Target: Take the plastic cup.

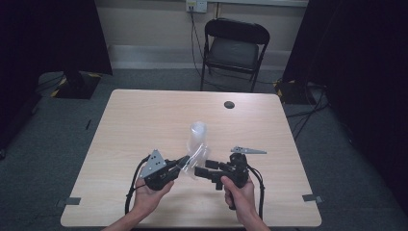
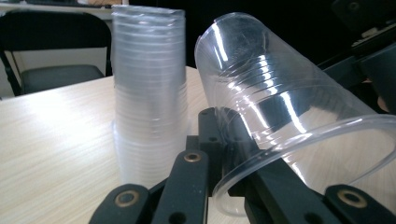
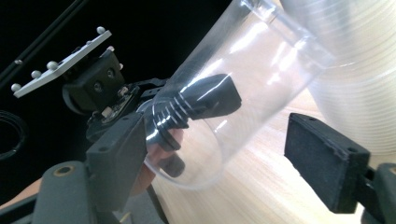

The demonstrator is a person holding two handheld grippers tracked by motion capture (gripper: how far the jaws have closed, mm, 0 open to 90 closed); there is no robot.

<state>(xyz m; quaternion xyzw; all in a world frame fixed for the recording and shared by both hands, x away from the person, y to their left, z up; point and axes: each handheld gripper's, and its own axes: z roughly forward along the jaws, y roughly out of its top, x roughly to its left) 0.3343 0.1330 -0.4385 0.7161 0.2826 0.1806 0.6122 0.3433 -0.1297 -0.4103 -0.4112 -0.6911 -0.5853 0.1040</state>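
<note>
Left tongs (image 1: 184,162) clamp a clear cup (image 1: 196,156) beside the cup stack (image 1: 197,137).

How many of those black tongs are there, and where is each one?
2. The left tongs grip the rim of a loose clear cup beside the stack of cups. The right tongs face them, open, near the same cup.

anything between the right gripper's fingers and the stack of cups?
Yes: the single clear cup, held at its rim by the left gripper. In the right gripper view it lies tilted between the open right gripper fingers, with the stack of cups just behind.
</note>
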